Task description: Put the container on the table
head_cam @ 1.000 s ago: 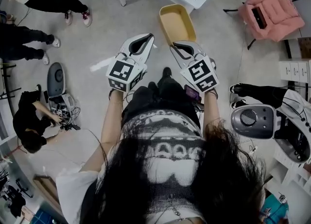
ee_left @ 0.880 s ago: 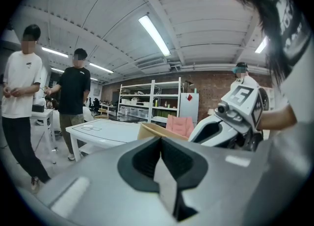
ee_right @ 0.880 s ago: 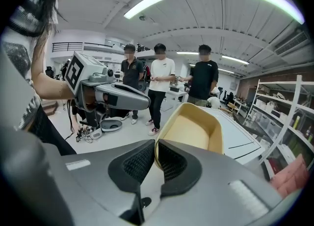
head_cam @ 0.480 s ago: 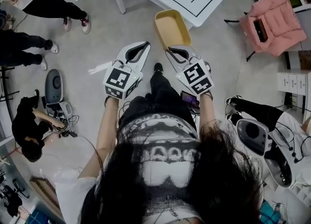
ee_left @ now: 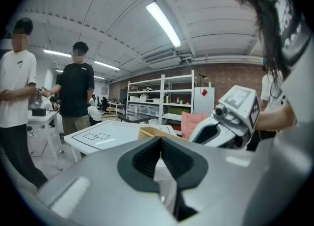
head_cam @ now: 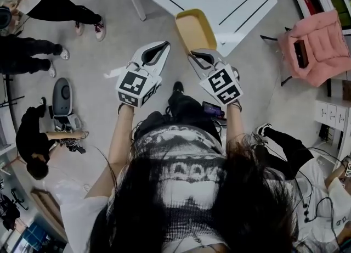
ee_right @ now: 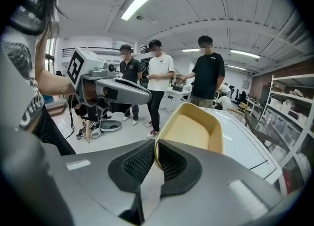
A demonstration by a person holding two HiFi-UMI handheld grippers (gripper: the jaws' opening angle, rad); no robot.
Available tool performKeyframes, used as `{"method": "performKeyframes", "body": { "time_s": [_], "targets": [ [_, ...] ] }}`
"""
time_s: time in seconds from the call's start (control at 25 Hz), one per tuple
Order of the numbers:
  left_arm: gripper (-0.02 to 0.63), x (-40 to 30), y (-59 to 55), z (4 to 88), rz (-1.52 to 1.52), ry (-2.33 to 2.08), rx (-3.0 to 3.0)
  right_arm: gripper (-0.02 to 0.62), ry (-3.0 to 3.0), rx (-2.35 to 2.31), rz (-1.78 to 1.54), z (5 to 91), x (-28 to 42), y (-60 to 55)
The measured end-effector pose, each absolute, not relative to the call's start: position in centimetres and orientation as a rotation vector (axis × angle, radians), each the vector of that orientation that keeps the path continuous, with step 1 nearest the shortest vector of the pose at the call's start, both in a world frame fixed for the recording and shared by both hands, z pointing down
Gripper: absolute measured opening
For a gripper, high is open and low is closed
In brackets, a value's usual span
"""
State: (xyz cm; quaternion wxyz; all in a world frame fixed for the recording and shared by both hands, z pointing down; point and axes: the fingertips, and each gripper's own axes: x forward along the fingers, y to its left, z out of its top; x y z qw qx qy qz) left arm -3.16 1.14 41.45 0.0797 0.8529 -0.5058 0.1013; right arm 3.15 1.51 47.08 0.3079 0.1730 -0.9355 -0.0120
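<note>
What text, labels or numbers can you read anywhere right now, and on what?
No readable words or numbers.
Cubes on left gripper and right gripper: square black-and-white markers, no letters.
Shirt print: blurred, unreadable.
Red sign on white cabinet: too small.

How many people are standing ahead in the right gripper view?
3, in a row: dark-shirted person leftmost, white-shirted person in the middle, black-shirted person nearest the table. Others may be hidden.
</note>
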Motion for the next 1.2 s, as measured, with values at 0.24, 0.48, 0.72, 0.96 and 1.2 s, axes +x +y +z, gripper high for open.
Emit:
{"method": "performKeyframes", "body": {
  "time_s": [0.24,0.48,0.72,0.96,1.2],
  "targets": [
    [0.000,-2.6,-4.3,41.6,0.328,-1.513,2.552,0.028,-2.480,0.431,-0.004,48.3,3.1,-3.6],
    [0.000,-2.4,-8.2,41.8,0.344,-1.522,2.544,0.028,-2.488,0.408,0.016,48.9,3.0,-6.9],
    [0.000,-2.9,-10.1,41.6,0.340,-1.533,2.534,0.028,-2.480,0.392,0.021,49.0,2.9,-8.6],
    [0.000,-2.9,-13.8,41.6,0.348,-1.475,2.566,0.028,-2.472,0.450,0.046,49.0,3.1,-11.7],
    [0.000,-2.2,-19.6,41.9,0.361,-1.345,2.647,0.028,-2.442,0.538,0.096,49.8,2.8,-16.5]
  ]
}}
